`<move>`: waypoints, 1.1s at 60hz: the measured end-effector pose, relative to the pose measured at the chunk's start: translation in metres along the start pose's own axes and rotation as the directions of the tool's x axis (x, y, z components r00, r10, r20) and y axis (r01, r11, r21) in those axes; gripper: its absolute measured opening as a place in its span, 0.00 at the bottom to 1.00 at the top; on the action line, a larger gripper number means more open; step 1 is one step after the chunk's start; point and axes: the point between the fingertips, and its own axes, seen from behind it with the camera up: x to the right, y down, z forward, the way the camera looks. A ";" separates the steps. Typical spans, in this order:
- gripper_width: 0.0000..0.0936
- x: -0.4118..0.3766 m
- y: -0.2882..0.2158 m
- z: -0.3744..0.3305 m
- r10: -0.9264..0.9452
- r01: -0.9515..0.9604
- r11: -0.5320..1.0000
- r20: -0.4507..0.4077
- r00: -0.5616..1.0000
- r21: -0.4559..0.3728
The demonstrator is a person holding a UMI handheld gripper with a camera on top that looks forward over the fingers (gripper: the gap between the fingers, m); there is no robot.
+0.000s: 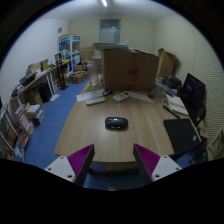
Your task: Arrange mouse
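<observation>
- The room is a cluttered office with shelves (22, 105) along one side, their contents too small to name, and a blue floor (55, 120) beside the desk
- A wide wooden desk (95, 135) fills the middle ground; a large cardboard box (128, 70) stands at its far end, and whether anything is in it cannot be seen from here
- A laptop (190, 100) with a dark screen sits at one side of the desk, with papers (112, 96) scattered near the box
- The mouse (117, 123) lies alone on bare wood near the middle of the desk, well beyond the fingers and roughly in line with the gap between them
- It looks like a light, rigid plastic shell with smooth, rounded sides that could slip; a hold across its two long flanks, low down, seems the safest
- The gripper (112, 160) hovers short of the desk's near edge, its fingers spread wide apart and holding nothing
</observation>
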 end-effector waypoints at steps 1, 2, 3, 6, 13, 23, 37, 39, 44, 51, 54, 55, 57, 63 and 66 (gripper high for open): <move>0.86 -0.002 -0.003 0.000 -0.003 0.003 1.000 -0.003 1.000 0.004; 0.87 -0.001 -0.004 0.001 -0.003 0.003 1.000 -0.004 1.000 0.008; 0.86 -0.002 -0.005 0.003 -0.003 0.003 1.000 -0.005 1.000 0.012; 0.86 -0.004 -0.008 0.011 -0.007 0.007 1.000 0.002 1.000 0.030; 0.86 0.006 -0.005 0.044 -0.026 0.026 0.999 0.006 1.000 0.036; 0.86 0.032 0.011 0.108 -0.060 0.060 0.998 -0.003 0.998 0.007; 0.85 0.035 -0.003 0.172 -0.061 0.059 0.998 0.095 0.994 0.019; 0.85 0.036 -0.008 0.179 -0.052 0.050 0.998 0.108 0.993 0.024; 0.85 0.039 -0.022 0.195 -0.064 0.059 0.997 0.120 0.991 0.045; 0.85 0.040 -0.042 0.216 -0.077 0.069 0.996 0.131 0.988 0.063; 0.85 0.040 -0.048 0.222 -0.083 0.074 0.995 0.139 0.987 0.070; 0.85 0.039 -0.052 0.227 -0.083 0.074 0.995 0.138 0.987 0.073; 0.85 0.039 -0.058 0.233 -0.083 0.073 0.994 0.137 0.987 0.077; 0.83 0.036 -0.072 0.250 -0.071 0.061 0.995 0.125 0.990 0.084; 0.77 0.034 -0.077 0.255 -0.069 0.059 0.995 0.125 0.990 0.085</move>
